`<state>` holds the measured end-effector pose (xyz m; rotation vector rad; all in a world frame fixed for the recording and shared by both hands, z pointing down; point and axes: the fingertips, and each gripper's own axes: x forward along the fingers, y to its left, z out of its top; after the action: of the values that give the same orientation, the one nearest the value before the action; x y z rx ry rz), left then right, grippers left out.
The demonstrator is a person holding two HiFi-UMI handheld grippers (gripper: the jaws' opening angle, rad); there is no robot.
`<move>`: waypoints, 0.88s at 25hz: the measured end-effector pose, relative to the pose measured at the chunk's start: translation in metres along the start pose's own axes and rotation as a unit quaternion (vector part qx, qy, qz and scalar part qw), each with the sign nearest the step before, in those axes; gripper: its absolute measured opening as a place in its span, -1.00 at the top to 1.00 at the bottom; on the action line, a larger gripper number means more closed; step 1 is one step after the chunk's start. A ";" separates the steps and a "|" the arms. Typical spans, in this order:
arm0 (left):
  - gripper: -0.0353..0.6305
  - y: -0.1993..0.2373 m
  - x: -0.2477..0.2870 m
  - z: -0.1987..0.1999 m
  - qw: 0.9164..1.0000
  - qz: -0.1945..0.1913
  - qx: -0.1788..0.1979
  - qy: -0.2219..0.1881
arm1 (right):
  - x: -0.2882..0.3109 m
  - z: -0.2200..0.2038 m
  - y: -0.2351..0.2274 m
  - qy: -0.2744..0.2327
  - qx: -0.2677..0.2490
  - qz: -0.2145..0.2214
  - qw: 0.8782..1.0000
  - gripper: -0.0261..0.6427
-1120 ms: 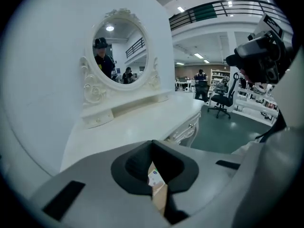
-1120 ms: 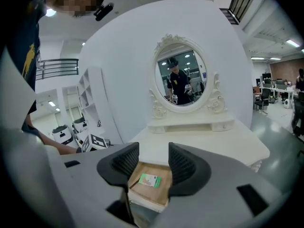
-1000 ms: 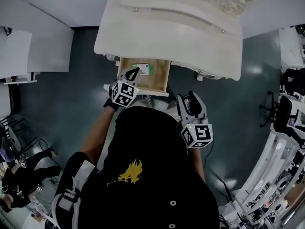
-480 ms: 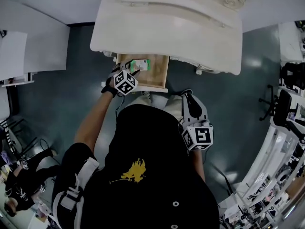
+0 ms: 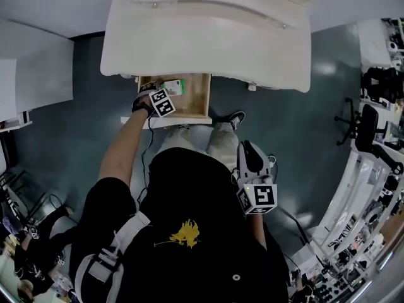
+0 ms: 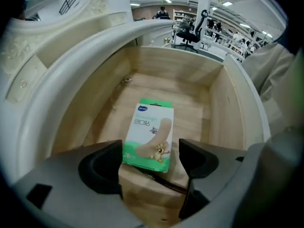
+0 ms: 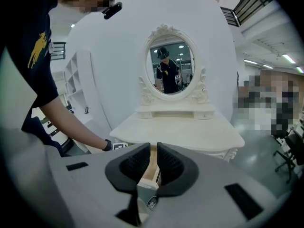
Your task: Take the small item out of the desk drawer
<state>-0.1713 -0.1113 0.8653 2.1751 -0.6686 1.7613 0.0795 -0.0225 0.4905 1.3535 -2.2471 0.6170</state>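
The drawer (image 5: 197, 96) is standing open under the desk's (image 5: 208, 43) front edge, directly before you. The box (image 6: 151, 132) is lying flat inside, toward the drawer's left. Your left gripper (image 6: 149, 158) is reaching in, jaws opening with the box's near end between them. Your right gripper (image 5: 247, 149) is hovering at your right side, well apart from the drawer, facing the mirror (image 7: 170, 70) standing at the desk's back.

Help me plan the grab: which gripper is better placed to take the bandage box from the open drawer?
Left. The left gripper reaches into the drawer, jaws opening astride the near end of the bandage box. The right gripper is shut, back from the desk.
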 end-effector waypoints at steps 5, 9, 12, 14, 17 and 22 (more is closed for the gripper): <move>-0.24 0.004 0.012 0.009 1.000 -0.004 0.006 0.003 | -0.004 -0.004 -0.001 0.014 0.010 -0.007 1.000 0.74; -0.19 0.000 0.016 0.008 0.999 -0.021 0.036 0.013 | -0.002 -0.007 0.001 0.019 0.009 -0.004 1.000 0.74; -0.10 -0.006 0.009 0.009 0.996 -0.032 0.081 0.011 | 0.003 -0.002 0.003 0.016 0.009 0.000 1.000 0.74; -0.09 -0.010 -0.004 0.016 0.996 -0.031 0.082 -0.009 | 0.005 0.004 0.003 0.008 0.009 0.004 1.000 0.75; -0.09 -0.017 -0.037 0.032 0.995 -0.010 0.077 -0.058 | 0.008 0.013 0.004 -0.013 0.013 0.014 1.000 0.75; -0.09 -0.010 -0.117 0.064 0.985 0.056 0.040 -0.156 | 0.021 0.028 0.007 -0.046 0.013 0.041 0.998 0.75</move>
<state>-0.1305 -0.1116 0.7380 2.5445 -0.8177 1.5348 0.0605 -0.0501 0.4789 1.3329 -2.3862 0.6252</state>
